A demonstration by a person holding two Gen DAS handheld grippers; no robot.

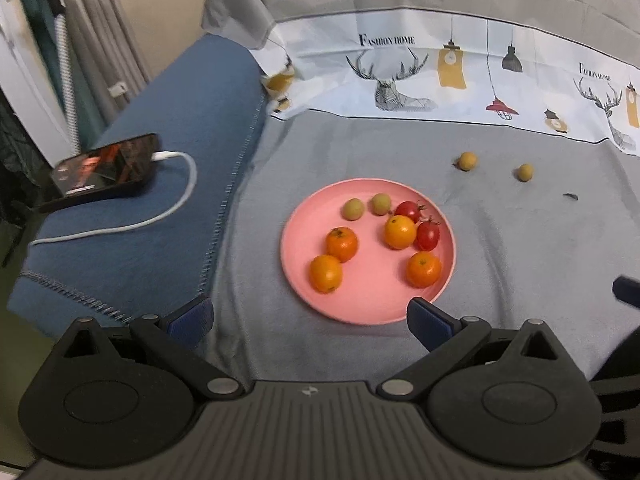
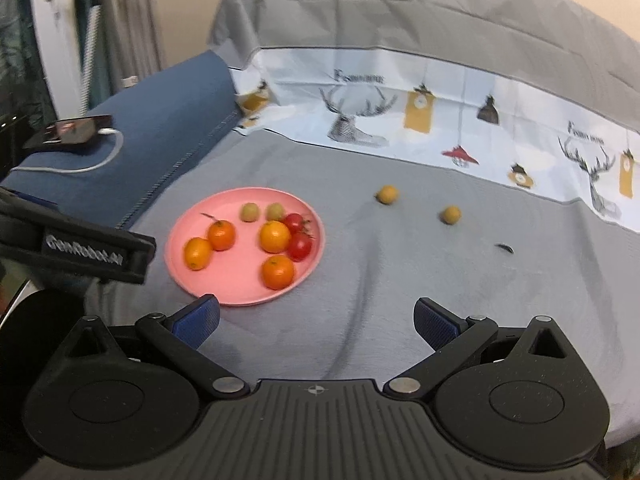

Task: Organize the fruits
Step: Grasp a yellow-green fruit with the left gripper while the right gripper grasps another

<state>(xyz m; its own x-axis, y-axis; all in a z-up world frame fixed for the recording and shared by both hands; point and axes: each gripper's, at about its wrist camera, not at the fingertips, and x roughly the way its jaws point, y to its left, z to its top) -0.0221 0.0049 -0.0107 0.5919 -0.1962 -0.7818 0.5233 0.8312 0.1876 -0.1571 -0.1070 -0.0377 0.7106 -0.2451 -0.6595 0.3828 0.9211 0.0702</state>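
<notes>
A gray cloth (image 1: pixel 360 152) with a deer-print strip is spread over the surface, and a blue blanket (image 1: pixel 160 200) carries a charging phone (image 1: pixel 108 168). Both the left tongs (image 1: pixel 310 320) and right tongs (image 2: pixel 316 320) are held low, wide open and empty. Round fruits are gathered on the pink plate (image 1: pixel 360 308). Two small yellow fruits (image 2: pixel 387 194) are left well apart on the cloth.

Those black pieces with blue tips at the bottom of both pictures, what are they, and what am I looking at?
They are hand-held grippers, one per hand, each with a camera looking along its two fingers. One picture comes from the left gripper, the other from the right gripper. Both are open and hold nothing. On the grey cloth sits a pink plate of small fruits; two yellow fruits lie loose beyond it. A phone charges on the blue blanket.
</notes>
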